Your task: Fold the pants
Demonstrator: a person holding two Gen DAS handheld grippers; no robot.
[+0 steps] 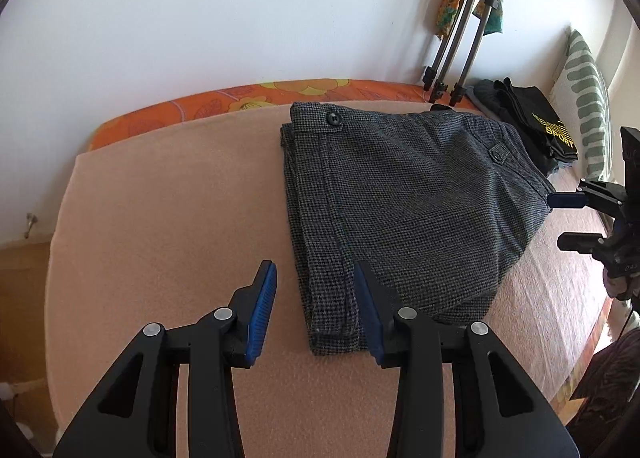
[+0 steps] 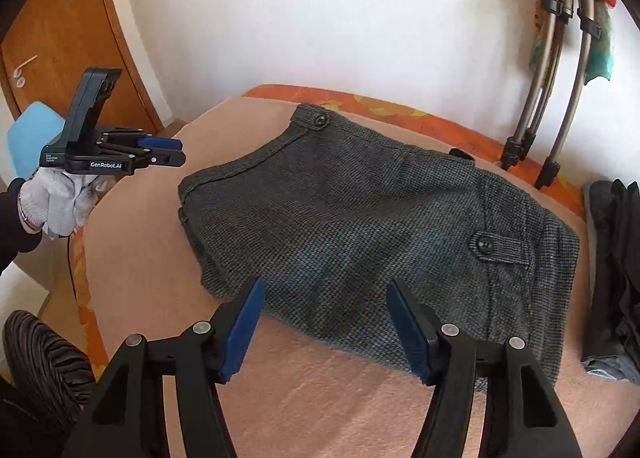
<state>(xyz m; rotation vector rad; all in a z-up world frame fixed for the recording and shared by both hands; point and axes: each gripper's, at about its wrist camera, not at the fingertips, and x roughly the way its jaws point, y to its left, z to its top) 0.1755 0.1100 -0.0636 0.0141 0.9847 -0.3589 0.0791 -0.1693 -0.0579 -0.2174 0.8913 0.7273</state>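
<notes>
Bedroom, white wall behind, peach blanket (image 1: pixel 160 218) over a bed w/ an orange floral sheet (image 1: pixel 224 102) showing at the far edge. We work on that blanket.

Left gripper (image 1: pixel 316 294): blue pads apart, nothing between them, hanging above the near-left corner of the pants (image 1: pixel 400 210). Right gripper (image 2: pixel 324 318): pads apart too, wider gap, empty, hovering over the near edge of the pants. Neither touches cloth as far as we can tell. In the right wrist view we see the left gripper out at the side, held in a white-gloved hand (image 2: pixel 56 198).

Pants: dark grey tweed, already folded into a compact block, lying flat mid-blanket, waistband button (image 1: pixel 334 119) toward the wall, a tab button (image 2: pixel 486 246) on the right side. Edges look roughly lined up, the near-left hem stack slightly stepped.

Our read: the fold looks close to done; step in hand is prob. either a last fold or a tidy-up/release. To do it well, if another fold is wanted: come down on the two near corners, pinch all layers at once and not just the top one, lift both sides evenly, carry toward the waistband, lay down w/o dragging. If done: keep the pads clear so nothing snags.

Outward: tripod legs (image 1: pixel 460 42) against the wall, black folded clothes (image 1: pixel 532 118) beside the pants, striped pillow (image 1: pixel 588 106), wooden door (image 2: pixel 60 38).
</notes>
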